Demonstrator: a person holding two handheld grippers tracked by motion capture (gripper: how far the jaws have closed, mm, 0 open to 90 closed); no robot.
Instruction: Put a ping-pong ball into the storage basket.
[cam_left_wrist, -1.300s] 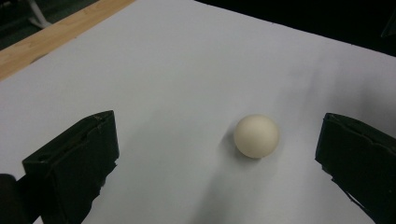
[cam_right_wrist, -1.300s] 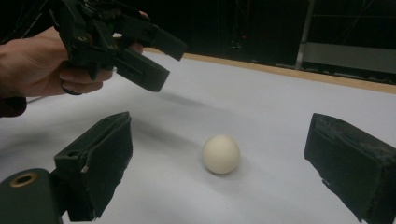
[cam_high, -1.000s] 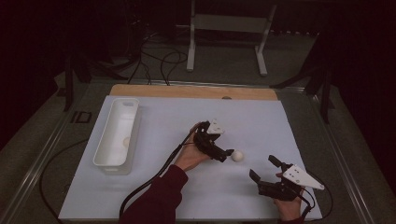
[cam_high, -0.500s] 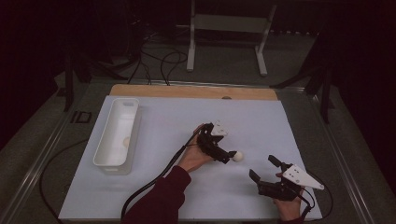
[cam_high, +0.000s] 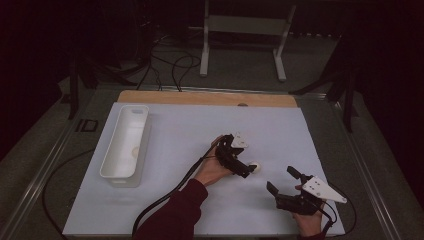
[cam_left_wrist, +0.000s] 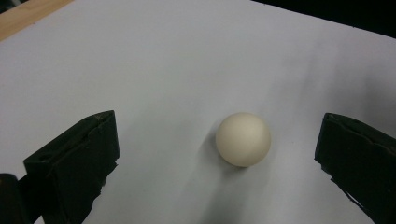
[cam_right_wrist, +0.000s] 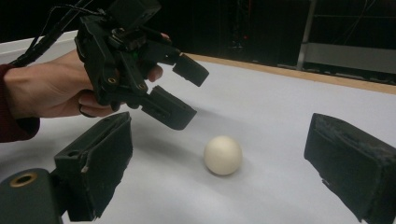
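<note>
A small, smooth, cream-white ball (cam_high: 255, 167) rests on the white sheet (cam_high: 190, 135) that covers the table, a little right of the middle and toward the person's side. The left gripper (cam_high: 248, 170), a black two-jaw tool held in the person's left hand (cam_high: 212, 171), reaches toward the ball from the left, with its jaws spread wide and gripping nothing. In the left gripper view the ball (cam_left_wrist: 243, 139) sits on the sheet between the two black jaws, nearer the right-hand one and touching neither. In the right gripper view the left gripper (cam_right_wrist: 180, 92) hangs tilted just above and behind the ball (cam_right_wrist: 223, 155), its lower jaw close over the ball but apart from it. The right gripper (cam_high: 283, 180), black with a grey three-cornered plate on top, is held low over the sheet near the front edge, to the right of the ball and near it. Its jaws also stand wide open and hold nothing; in its own view the ball lies on the sheet between and beyond them. A long white plastic tray (cam_high: 115, 167) stands on the left part of the sheet, well apart from the ball and both grippers. A strip of light wooden board (cam_high: 200, 98) shows along the far edge of the sheet.
</note>
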